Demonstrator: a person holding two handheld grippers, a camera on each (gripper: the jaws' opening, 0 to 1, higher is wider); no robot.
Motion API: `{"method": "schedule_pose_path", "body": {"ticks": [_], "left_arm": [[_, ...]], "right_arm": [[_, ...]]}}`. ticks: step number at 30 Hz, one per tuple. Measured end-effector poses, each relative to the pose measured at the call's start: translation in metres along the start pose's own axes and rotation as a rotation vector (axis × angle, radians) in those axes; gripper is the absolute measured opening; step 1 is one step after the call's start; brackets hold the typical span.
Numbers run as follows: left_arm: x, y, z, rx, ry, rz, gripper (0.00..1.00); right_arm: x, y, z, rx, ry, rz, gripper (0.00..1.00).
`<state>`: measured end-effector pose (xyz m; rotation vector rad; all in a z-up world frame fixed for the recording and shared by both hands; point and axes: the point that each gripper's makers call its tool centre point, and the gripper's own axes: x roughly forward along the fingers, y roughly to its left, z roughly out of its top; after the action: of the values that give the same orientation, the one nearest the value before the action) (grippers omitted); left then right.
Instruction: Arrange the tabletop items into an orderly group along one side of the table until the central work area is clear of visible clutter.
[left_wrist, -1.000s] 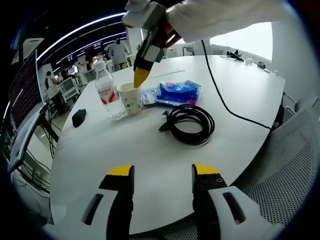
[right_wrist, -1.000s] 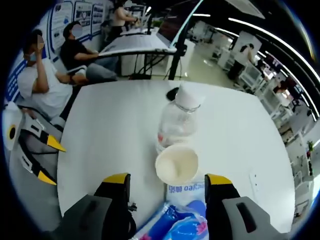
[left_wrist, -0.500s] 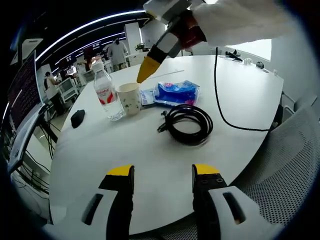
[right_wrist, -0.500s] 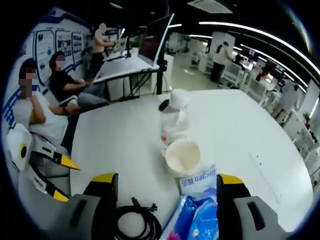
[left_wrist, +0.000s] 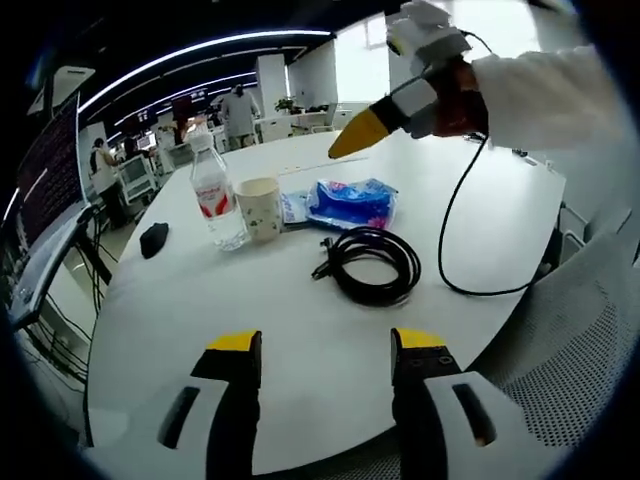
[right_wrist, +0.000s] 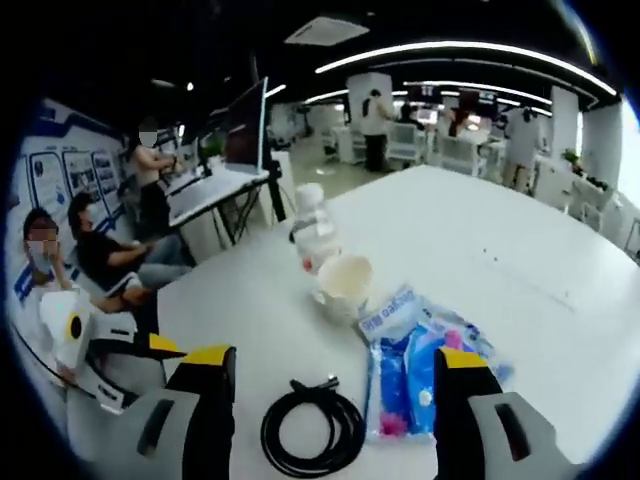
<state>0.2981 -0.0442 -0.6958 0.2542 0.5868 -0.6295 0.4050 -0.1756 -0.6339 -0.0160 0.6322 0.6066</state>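
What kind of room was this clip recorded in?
Most likely an open-plan office or lab: a large round white table, rows of desks with monitors behind it, long ceiling strip lights, and seated people nearby.

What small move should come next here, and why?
Probably bring the open right gripper down onto the coiled black cable. The water bottle, paper cup and blue packet already sit in a row, while the cable lies apart from them, nearer the middle of the white table.
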Motion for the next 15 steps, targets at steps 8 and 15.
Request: {"method": "schedule_pose_path", "body": {"ticks": [8,15], "left_arm": [[-0.002,-0.002,0.008,-0.023,-0.046,-0.013,0.56],[-0.004,-0.006,0.013,-0.023,-0.074,-0.033,0.58]], "right_arm": [[-0.043,-0.004,-0.031,0.127,-0.067,-0.081,0.84],[-0.085,-0.005,-0.047,0.233,-0.162,-0.175,0.84]]}}
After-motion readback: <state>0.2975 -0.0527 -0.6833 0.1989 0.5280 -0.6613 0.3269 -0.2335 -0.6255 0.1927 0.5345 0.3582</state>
